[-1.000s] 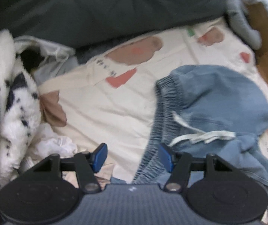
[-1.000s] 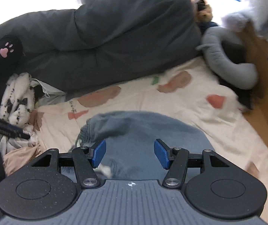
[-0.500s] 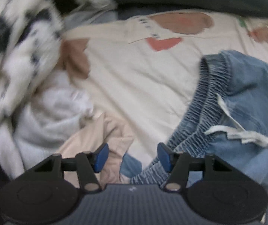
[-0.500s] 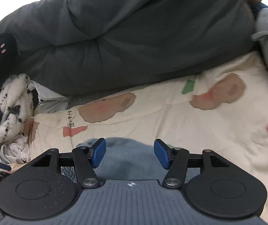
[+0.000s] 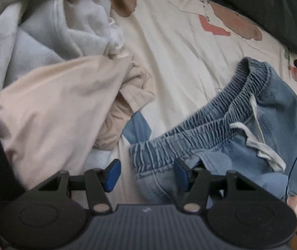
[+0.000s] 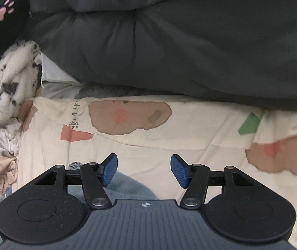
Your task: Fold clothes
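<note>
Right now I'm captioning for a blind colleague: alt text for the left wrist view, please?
The left gripper, jaws apart, hangs over the elastic waistband corner of blue denim shorts on a cream patterned bedsheet. A heap of peach and white clothes lies to the left.

Denim shorts (image 5: 262, 129) lie on the printed bedsheet (image 5: 179, 48), waistband corner between the left gripper's (image 5: 146, 175) fingers. Pile of crumpled clothes (image 5: 50, 87) left of the shorts. Duvet (image 6: 179, 41) behind, over the sheet's far edge. Spotted fleece (image 6: 6, 79) far left.
</note>
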Available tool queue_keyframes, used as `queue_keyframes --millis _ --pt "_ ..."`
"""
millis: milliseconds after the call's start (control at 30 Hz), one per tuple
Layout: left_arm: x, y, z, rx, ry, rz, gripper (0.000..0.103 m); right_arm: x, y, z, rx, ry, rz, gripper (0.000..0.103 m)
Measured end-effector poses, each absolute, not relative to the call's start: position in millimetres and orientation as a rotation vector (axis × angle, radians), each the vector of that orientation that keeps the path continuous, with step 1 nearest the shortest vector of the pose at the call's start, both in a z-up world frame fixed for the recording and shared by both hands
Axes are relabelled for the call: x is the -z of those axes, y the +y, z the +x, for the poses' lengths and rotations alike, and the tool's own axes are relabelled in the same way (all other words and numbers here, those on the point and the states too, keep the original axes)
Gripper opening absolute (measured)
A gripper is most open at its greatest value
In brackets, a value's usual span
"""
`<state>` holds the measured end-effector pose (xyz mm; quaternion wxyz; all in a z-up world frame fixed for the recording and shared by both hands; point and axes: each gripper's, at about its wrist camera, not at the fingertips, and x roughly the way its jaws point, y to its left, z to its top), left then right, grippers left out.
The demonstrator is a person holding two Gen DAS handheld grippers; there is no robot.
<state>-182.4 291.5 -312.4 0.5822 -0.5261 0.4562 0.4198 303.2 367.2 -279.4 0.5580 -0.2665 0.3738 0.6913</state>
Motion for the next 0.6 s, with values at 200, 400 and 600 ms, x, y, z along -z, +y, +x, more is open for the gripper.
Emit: queue_keyframes --millis 200,400,600 --pt "331.7 288.0 -191.0 -0.954 1.030 -1.324 0.061 294.5 391.4 298.2 -1.654 0.889 -0.742 0.063" --pt "350.6 279.1 -191.6 -0.897 1.045 -1.374 0.059 302.7 404.6 298.3 -1.653 0.904 -0.792 0.063" --pt "360.0 273.4 -182.7 -0.843 1.063 -1.359 0.047 310.0 407.6 282.4 -1.699 0.882 -0.912 0.063"
